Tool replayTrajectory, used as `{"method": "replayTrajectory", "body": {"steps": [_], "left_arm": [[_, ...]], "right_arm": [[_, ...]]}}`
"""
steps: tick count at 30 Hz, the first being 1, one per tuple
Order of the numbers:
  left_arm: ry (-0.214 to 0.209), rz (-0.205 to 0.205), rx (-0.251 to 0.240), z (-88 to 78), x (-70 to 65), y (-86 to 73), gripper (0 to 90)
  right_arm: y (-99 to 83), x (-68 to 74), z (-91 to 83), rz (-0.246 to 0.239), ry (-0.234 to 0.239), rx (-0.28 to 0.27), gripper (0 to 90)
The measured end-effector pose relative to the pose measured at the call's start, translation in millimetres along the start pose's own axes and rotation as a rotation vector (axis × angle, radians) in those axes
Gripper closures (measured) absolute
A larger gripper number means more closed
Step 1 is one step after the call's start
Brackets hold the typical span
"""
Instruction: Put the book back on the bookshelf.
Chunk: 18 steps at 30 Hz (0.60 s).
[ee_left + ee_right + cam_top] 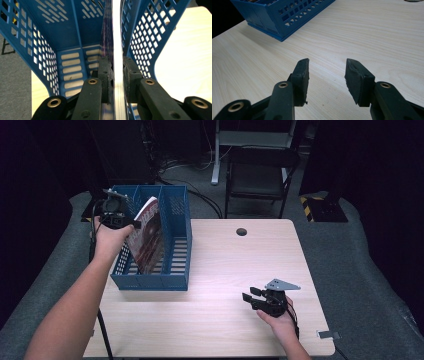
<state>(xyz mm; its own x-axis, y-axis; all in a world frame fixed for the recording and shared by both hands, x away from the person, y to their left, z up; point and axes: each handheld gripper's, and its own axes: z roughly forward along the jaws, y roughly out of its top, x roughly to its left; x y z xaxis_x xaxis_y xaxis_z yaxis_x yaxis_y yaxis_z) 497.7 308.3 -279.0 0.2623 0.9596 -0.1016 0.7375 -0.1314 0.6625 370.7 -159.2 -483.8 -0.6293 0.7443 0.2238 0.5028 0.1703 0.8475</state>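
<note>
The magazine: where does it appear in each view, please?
High view: magazine, upper left, leaning in the blue rack.
Left gripper view: edge-on, centre, pinched by the left gripper.
Right gripper view: not in it.
Shared landmark: the blue rack.

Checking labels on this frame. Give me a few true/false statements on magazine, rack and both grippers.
1. The left gripper grips the magazine. True.
2. The magazine lies flat on the table. False: it stands tilted inside the blue rack.
3. The right gripper holds a pen. False: its jaws are open and empty above the table.
4. The rack sits on the table's left part in the high view. True.
5. The right gripper is inside the rack. False: it is well apart, near the table's right front.
</note>
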Motion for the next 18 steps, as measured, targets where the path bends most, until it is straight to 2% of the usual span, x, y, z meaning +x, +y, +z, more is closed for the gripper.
{"method": "replayTrajectory", "body": {"steps": [6,18], "left_arm": [[-0.024,-0.004,0.008,-6.8,0.5,-4.4,78.6],[-0.017,0.016,0.005,-15.5,1.0,-12.6,78.8]], "right_arm": [[-0.1,0.1,-0.2,0.002,-0.001,0.001,53.9],[-0.4,0.5,0.4,-0.002,-0.002,0.002,53.8]]}}
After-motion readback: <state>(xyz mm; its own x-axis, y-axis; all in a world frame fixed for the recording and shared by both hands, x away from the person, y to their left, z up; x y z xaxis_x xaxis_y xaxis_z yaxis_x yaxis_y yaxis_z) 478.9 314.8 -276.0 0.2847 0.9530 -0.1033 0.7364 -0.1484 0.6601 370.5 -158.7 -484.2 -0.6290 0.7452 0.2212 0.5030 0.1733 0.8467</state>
